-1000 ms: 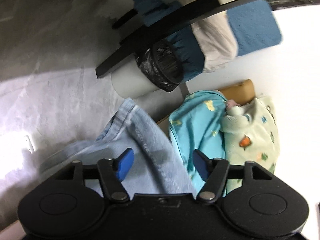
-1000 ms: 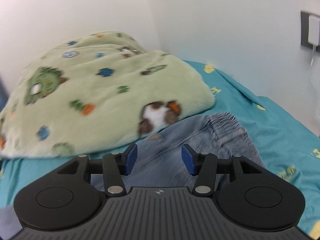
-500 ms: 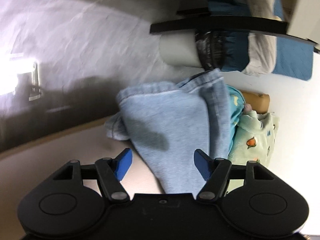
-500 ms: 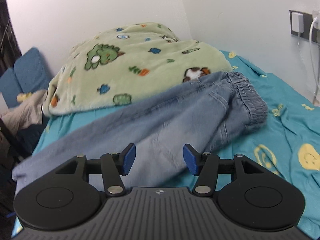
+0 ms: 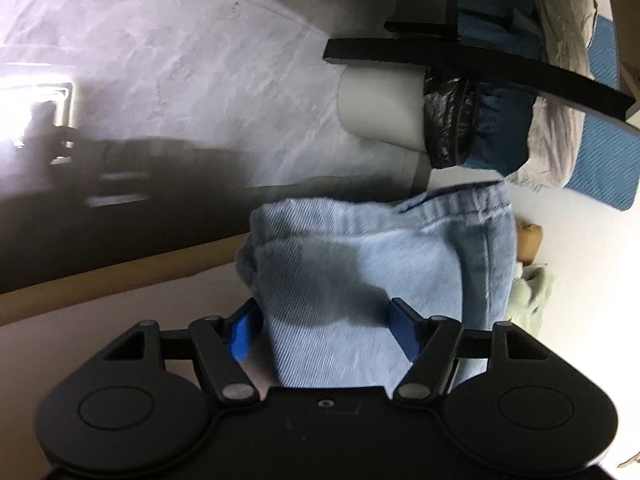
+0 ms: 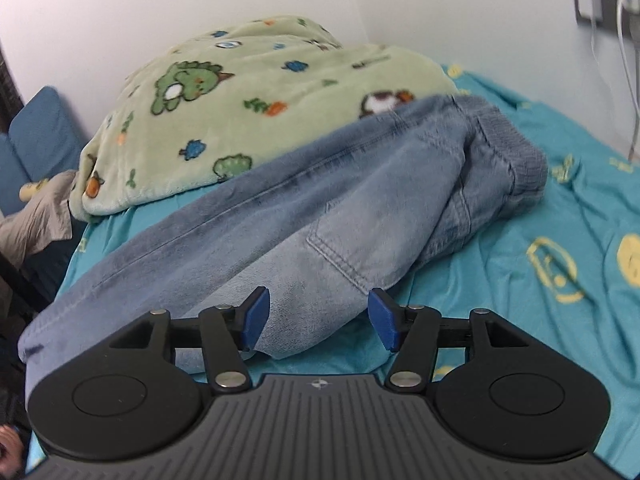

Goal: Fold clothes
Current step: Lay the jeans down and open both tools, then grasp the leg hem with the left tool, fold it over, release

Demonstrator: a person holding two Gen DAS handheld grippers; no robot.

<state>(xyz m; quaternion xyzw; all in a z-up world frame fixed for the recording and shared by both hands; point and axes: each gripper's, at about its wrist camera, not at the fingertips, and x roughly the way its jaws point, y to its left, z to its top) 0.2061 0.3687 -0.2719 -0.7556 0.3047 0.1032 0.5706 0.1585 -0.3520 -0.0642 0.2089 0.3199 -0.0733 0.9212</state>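
Both grippers' fingers spread, left gripper (image 5: pixel 324 326) and right gripper (image 6: pixel 318 318) over jeans (image 6: pixel 320 216), unpinched

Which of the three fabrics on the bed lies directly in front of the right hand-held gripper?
The blue jeans. The green cartoon blanket is heaped farther back, and the teal sheet lies underneath both.

I find no words or numbers to read; only a small compass-like mark sits on my right claw's (image 6: pixel 319 318) ribbed black body.
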